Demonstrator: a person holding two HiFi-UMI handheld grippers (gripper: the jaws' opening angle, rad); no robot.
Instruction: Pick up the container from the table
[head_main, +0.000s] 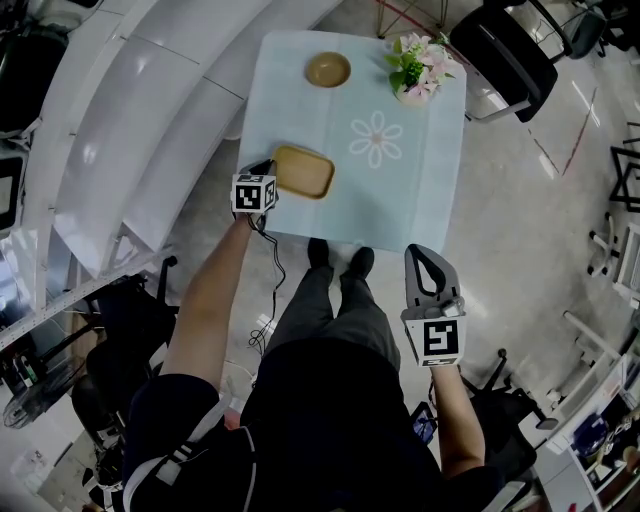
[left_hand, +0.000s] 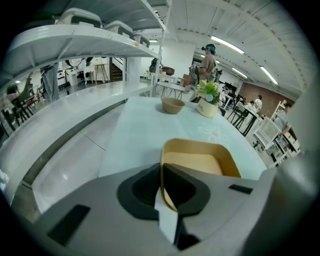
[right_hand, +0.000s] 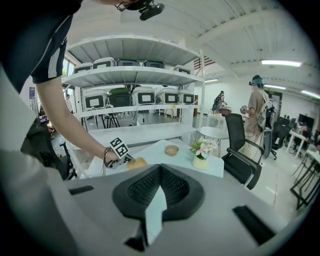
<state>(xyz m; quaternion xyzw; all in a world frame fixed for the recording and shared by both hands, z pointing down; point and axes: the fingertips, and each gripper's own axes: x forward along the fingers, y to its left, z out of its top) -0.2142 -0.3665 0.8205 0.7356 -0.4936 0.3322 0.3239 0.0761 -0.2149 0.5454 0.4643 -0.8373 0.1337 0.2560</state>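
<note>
Pale blue table (head_main: 420, 190): tan container (head_main: 304, 171) at near edge; bowl (head_main: 328, 69), flower pot (head_main: 418, 70) far end.

The person is wearing a dark short-sleeved shirt (head_main: 330, 430) with pale stripes at the shoulder, dark trousers (head_main: 335, 310) and black shoes (head_main: 340, 260), and a dark band (right_hand: 106, 156) is circling the left wrist. The left gripper (head_main: 268, 170) and the right gripper (head_main: 417, 252) are showing grey bodies with black pads. Each is carrying a white cube (head_main: 254, 193) printed with black square markers, and a thin black cable (head_main: 274, 268) is hanging from the left one.
</note>
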